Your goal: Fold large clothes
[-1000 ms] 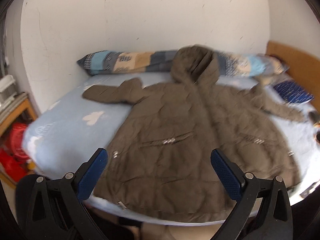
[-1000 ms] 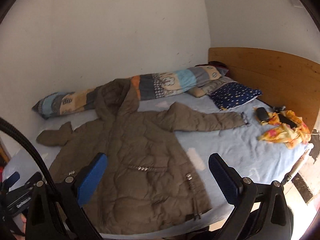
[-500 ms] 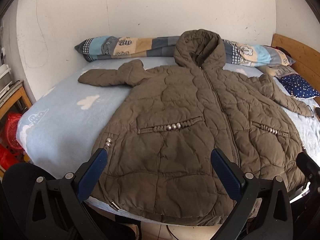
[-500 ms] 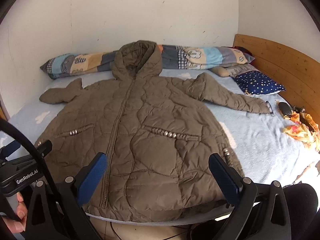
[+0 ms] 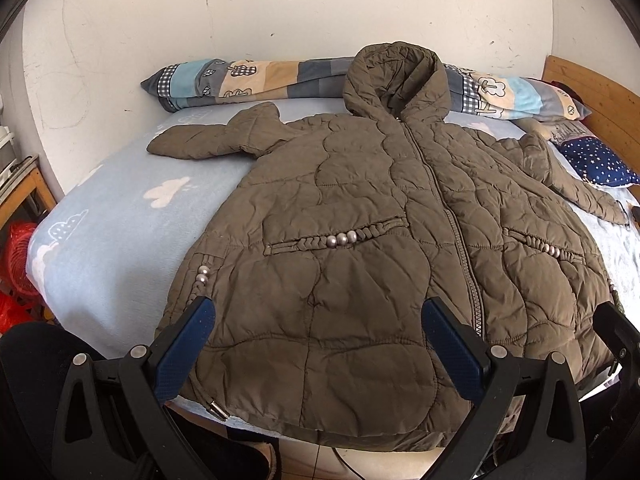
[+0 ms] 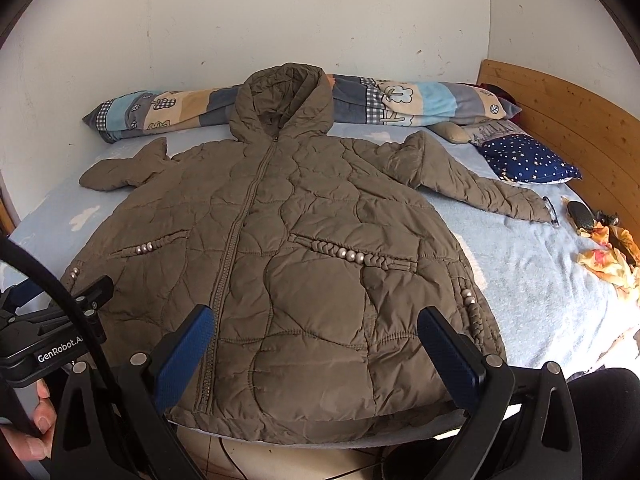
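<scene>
So far nothing is folded: the left tool (image 5: 316,354) hovers with jaws apart over the hem of the coat (image 5: 380,248), which lies zipped and flat on the bed (image 5: 120,216), and the right tool (image 6: 316,352) is likewise spread and empty. Next, probably, grip a sleeve (image 6: 472,184) and fold it inward.

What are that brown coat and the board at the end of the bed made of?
The coat looks like thin quilted synthetic shell with padding: puffy stitched panels, faint sheen, crinkled surface. Silvery beads trim its pockets. The headboard looks like pale wood with a smooth, possibly varnished finish: visible grain and knots.
</scene>
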Demonstrator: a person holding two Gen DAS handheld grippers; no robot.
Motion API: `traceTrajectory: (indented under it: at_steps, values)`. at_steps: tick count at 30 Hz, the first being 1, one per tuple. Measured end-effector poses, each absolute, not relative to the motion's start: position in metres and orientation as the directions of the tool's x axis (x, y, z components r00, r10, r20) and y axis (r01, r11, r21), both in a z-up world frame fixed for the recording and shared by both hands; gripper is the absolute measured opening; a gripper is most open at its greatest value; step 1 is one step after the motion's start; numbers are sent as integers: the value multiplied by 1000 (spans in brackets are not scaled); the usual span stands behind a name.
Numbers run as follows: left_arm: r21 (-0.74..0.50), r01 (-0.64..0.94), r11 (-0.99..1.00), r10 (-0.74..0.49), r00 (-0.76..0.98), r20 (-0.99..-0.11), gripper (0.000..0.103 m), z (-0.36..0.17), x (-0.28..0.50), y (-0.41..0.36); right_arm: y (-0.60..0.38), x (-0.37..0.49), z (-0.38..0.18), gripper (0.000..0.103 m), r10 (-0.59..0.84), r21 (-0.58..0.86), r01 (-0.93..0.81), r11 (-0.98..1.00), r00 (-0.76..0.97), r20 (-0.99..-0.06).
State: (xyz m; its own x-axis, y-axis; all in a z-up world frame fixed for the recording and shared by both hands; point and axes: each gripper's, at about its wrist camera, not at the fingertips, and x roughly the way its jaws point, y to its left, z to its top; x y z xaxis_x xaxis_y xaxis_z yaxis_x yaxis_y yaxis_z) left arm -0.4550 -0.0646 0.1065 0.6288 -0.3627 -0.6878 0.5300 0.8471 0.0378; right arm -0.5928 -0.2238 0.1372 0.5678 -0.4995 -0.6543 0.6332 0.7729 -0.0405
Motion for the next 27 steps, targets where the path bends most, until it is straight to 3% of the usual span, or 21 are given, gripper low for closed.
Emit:
traceTrajectory:
  at_steps: [27]
  values:
    - [33,534,845,-376,637,-673,103,116,-456,-62,-240,-605,149,103,-493,4,665,747,558,-668]
